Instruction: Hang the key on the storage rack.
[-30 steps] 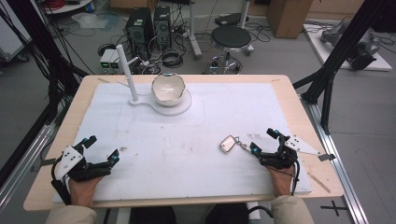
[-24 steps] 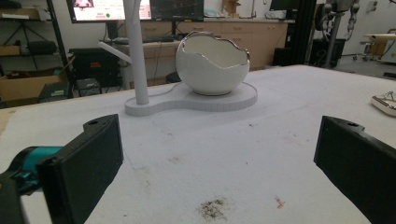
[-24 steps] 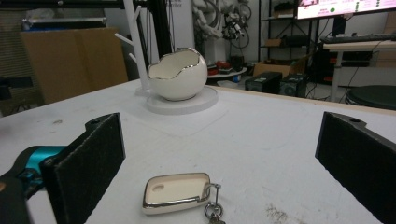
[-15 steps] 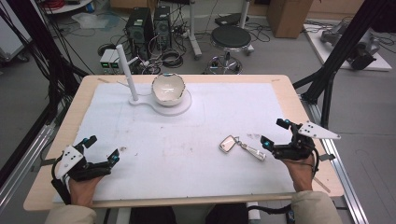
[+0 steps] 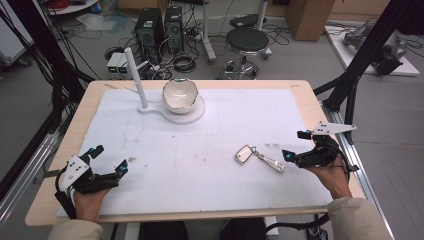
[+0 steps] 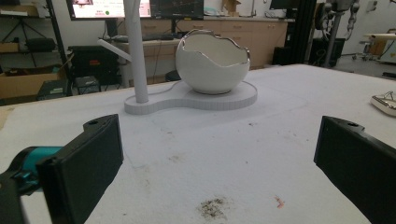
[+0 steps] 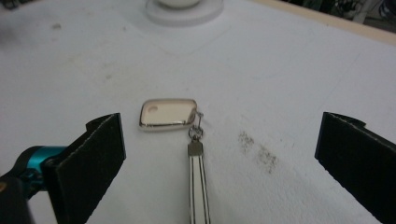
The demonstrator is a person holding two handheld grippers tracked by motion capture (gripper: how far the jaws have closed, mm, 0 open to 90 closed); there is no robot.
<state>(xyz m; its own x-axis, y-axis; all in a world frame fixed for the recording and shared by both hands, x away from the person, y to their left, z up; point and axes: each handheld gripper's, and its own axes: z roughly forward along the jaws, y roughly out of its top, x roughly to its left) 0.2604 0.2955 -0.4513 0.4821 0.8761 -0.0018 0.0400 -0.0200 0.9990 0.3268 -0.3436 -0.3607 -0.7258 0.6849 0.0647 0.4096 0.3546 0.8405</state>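
We saw the key fob (image 5: 243, 154) with its strap (image 5: 270, 162) lying at four o'clock on the table (image 5: 210, 150), just beside the right gripper (image 5: 295, 145), jaws apart. The left gripper (image 5: 107, 159), at seven o'clock, was also spread, with bare room ahead. The strap ran off our right gripper view's bottom edge.

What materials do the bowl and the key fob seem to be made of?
Bowl: probably glazed ceramic, since it is glossy white with a jagged metallic-looking rim. Key fob: likely polished metal or plated plastic, because it reflects like a mirror; its strap looks like striped metal, though this is uncertain.
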